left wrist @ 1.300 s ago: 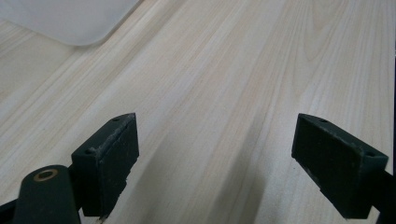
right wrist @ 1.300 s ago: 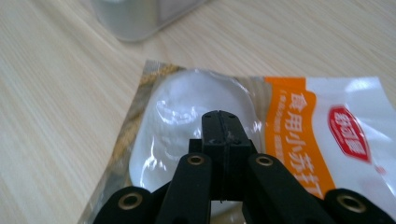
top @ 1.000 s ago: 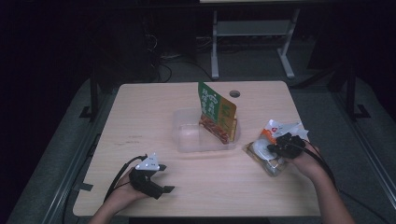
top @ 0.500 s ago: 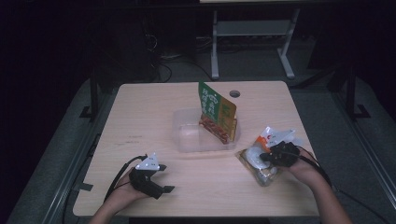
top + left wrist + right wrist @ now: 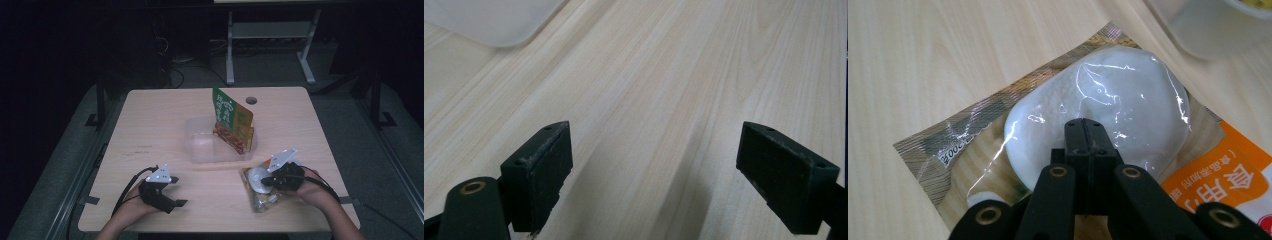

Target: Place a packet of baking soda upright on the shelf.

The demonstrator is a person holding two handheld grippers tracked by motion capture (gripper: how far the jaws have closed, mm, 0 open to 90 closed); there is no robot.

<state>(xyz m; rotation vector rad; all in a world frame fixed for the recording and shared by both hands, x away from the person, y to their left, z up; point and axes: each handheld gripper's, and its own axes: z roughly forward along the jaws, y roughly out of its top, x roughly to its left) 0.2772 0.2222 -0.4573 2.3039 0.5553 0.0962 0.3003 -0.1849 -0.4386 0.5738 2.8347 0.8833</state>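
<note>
The right gripper sits at about five o'clock on the table, its jaws pressed flat together over a clear food packet. In the right gripper view the closed tips lie on the packet's plastic above a round white bun; whether they pinch a fold of film or merely press on it is hard to tell. The packet lies flat, its near corner close to the table's front edge, with a strip of bare wood between it and the right-hand edge.

At twelve o'clock from the packet, close by, stands a clear plastic tub with a green and orange pouch upright in its right end. The tub's near wall is the nearest obstacle on that side.

The left gripper rests at seven o'clock, jaws wide apart with nothing between them; the left gripper view shows bare wood ahead and a corner of the tub at eleven o'clock. Open tabletop separates the two grippers, and the far left quarter is free. A round cable hole sits near the far edge.
</note>
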